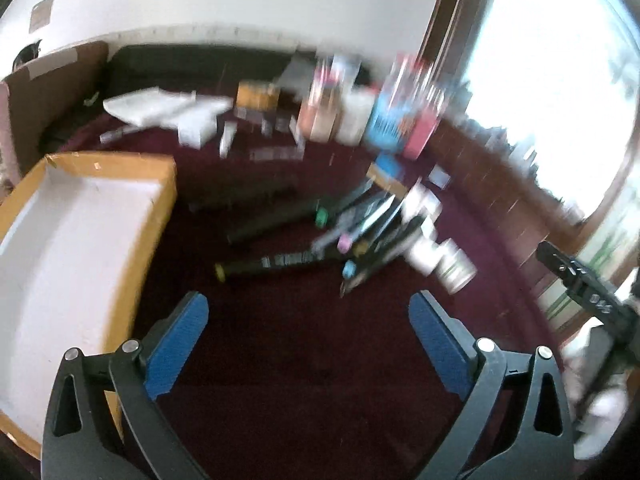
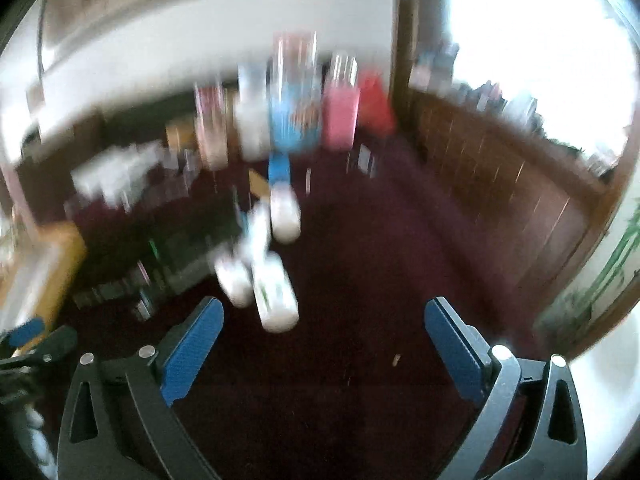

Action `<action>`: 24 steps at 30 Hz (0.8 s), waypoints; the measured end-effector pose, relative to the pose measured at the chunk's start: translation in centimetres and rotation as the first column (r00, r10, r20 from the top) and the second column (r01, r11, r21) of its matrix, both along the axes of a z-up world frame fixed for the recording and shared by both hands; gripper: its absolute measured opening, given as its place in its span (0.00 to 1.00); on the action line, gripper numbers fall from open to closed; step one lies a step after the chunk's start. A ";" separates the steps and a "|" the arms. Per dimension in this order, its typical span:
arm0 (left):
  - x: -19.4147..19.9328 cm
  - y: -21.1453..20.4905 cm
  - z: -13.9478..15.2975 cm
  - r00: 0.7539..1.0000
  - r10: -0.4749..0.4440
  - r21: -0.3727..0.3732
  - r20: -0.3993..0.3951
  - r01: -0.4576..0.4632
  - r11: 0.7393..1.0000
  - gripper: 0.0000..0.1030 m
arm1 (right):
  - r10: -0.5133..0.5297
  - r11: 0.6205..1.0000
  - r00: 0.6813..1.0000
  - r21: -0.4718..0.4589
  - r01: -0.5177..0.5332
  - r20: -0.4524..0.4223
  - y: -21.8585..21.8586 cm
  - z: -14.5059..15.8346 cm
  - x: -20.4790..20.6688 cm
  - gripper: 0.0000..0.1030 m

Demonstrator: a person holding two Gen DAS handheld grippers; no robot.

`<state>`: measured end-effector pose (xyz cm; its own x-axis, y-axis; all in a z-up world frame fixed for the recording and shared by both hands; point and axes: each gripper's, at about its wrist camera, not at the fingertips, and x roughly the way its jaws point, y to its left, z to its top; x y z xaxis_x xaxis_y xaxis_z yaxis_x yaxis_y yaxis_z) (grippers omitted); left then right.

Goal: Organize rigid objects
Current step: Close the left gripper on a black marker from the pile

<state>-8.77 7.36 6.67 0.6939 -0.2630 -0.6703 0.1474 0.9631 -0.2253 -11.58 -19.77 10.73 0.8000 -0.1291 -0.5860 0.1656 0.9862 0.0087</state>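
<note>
A heap of dark markers (image 1: 304, 236) with green, pink, yellow and blue caps lies on the maroon tabletop (image 1: 304, 360), and small white bottles (image 1: 444, 260) lie at its right end. My left gripper (image 1: 308, 304) is open just short of the markers, nothing between its blue pads. To its left stands a yellow tray (image 1: 156, 208) with a white floor. In the blurred right wrist view the white bottles (image 2: 276, 296) lie just ahead of my open right gripper (image 2: 324, 316), slightly left of centre, with the markers (image 2: 168, 264) further left.
Boxes and packets (image 1: 360, 112), blue, pink, orange and white, crowd the table's far side by the wall. A cardboard box (image 1: 52, 92) stands at back left. A wooden ledge (image 2: 500, 168) and bright window lie right. The other gripper's tip (image 2: 28, 332) shows at lower left.
</note>
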 end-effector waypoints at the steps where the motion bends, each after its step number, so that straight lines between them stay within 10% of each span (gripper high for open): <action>1: -0.6 1.1 0.8 0.999 -0.007 -0.039 0.034 0.009 0.999 0.98 | 0.000 1.000 0.995 0.020 -0.002 0.100 0.0 1.2 -1.3 0.97; 5: -1.1 4.4 2.3 1.000 -0.014 -0.069 0.004 0.015 0.997 0.98 | 0.030 0.994 0.989 0.098 -0.045 0.146 -0.4 3.1 -0.2 0.98; 24: 10.6 0.6 0.4 0.993 -0.067 0.304 -0.100 0.094 0.948 0.98 | 0.053 0.982 0.989 0.172 -0.076 0.135 -1.4 -1.8 11.1 0.97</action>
<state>1.79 7.94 7.12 0.6139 -0.0870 -0.7846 0.2203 0.9733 0.0644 -0.44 -21.20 8.94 0.8738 0.0213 -0.4858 0.0877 0.9757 0.2006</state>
